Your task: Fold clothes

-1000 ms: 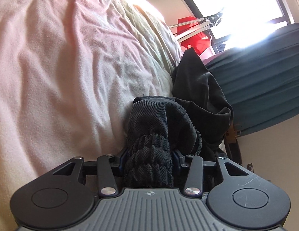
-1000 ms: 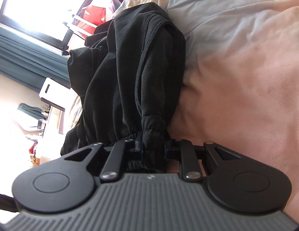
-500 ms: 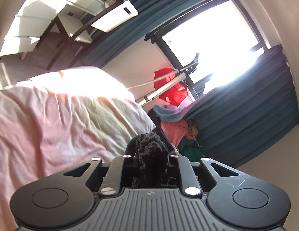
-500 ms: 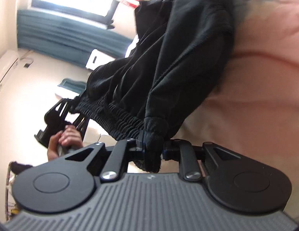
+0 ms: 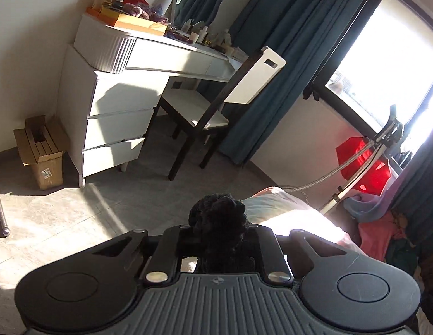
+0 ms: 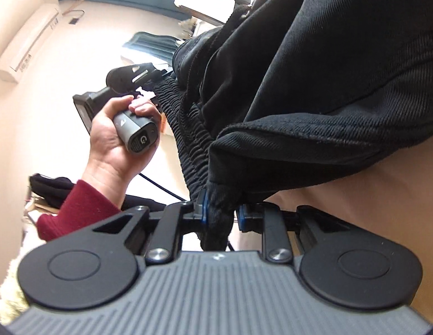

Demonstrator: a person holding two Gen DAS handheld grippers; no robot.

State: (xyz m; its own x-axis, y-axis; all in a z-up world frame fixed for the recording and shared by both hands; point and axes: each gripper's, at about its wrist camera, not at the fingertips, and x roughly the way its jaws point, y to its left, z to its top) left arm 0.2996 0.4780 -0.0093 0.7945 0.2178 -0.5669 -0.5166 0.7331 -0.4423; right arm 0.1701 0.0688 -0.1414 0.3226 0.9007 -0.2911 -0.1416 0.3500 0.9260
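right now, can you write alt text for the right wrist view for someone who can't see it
The right gripper holds a bunched edge of a black garment, its jaws opening with the cloth between them, above pale pink bedding. To the left, a hand in a dark red sleeve holds the left gripper's handle at the garment's elastic waistband.

A dark red knit sleeve (image 6: 76, 209) covers the person's left wrist. Each gripper (image 6: 220, 217) is matte black, with two round side discs, silver screws on its linkage arms and a ribbed grey housing bearing a small logo; blue trim edges the right one's pads. The grey handle (image 6: 138, 131) carries a round "G" button.
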